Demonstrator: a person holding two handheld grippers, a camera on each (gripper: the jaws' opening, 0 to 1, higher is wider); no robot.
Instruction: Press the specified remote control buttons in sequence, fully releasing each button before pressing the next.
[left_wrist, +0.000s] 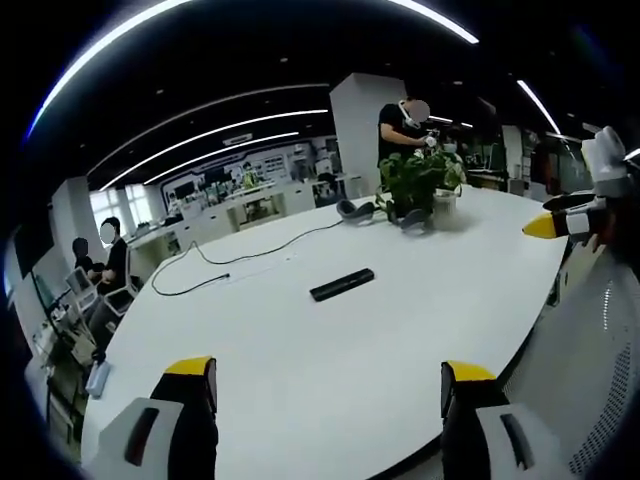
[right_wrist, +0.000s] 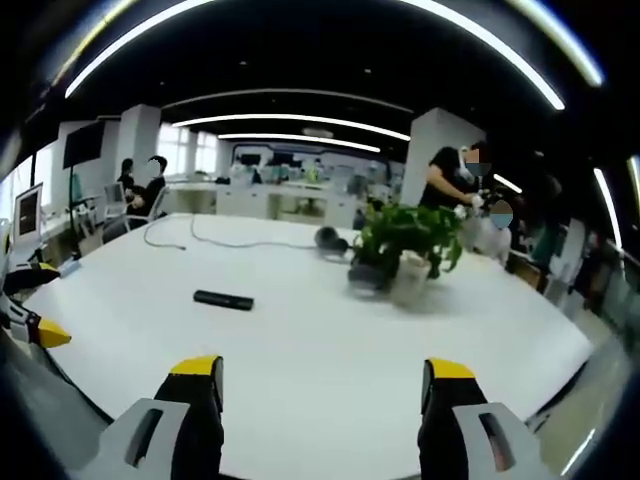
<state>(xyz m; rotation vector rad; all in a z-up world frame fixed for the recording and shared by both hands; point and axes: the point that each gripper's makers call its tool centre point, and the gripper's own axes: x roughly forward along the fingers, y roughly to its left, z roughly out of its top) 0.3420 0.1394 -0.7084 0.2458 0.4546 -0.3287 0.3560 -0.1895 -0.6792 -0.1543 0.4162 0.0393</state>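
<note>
Remote control (left_wrist: 342, 285) lies flat mid-table (left_wrist: 300, 370), well short of the potted plant (left_wrist: 420, 185); looks light and skiddy, so press straight down; left gripper (left_wrist: 330, 385) and right gripper (right_wrist: 325, 385) both spread wide, empty.

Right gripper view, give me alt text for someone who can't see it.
A black remote control lies untouched on a large white table, beyond the open right gripper. A potted plant and headphones sit farther back; the left gripper enters at left.
</note>
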